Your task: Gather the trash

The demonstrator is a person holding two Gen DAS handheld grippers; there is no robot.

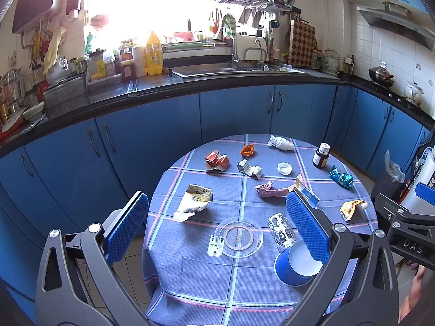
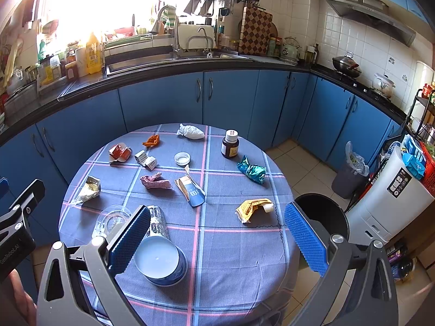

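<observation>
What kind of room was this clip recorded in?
A home kitchen, most likely. A sink sits in a dark countertop over blue cabinets, a wok stands on the stove, and a round table with a plaid cloth holds scattered trash.

In the left wrist view, the right gripper's black body bears the letters "DAS". In the right wrist view, the left gripper's black body reads "GenRobot.AI". Print on the wrappers, the brown bottle's label and the white appliance's sticker is too small to read.
</observation>
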